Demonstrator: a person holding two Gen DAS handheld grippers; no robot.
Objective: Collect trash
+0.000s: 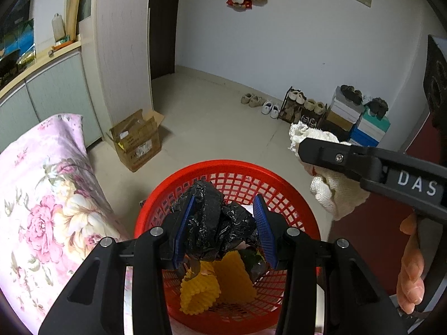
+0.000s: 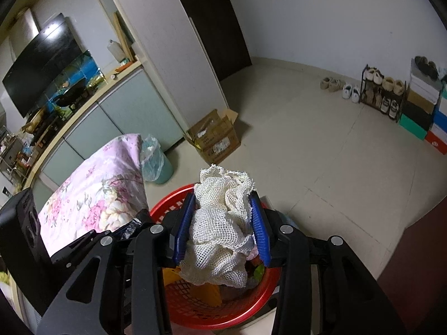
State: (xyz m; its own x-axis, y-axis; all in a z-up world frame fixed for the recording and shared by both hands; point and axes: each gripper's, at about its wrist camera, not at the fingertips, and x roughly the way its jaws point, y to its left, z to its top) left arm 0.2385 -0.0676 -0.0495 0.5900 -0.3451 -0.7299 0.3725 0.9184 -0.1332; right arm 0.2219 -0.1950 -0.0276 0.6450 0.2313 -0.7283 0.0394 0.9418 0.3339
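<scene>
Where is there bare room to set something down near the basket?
The floor is bare between the cardboard box, the shoe rack and the red basket. The basket is crowded: yellow foam inside, both tools over it, left gripping a black bag, right a white net.

Matte black plastic frames on left gripper [image 1: 226,229] and right gripper [image 2: 222,227], with ribbed blue pads [image 1: 264,230] and round silver screw heads behind them. White "DAS" lettering [image 1: 417,185] along right gripper's side, bare-skinned hand [image 1: 410,265] below that lettering.
</scene>
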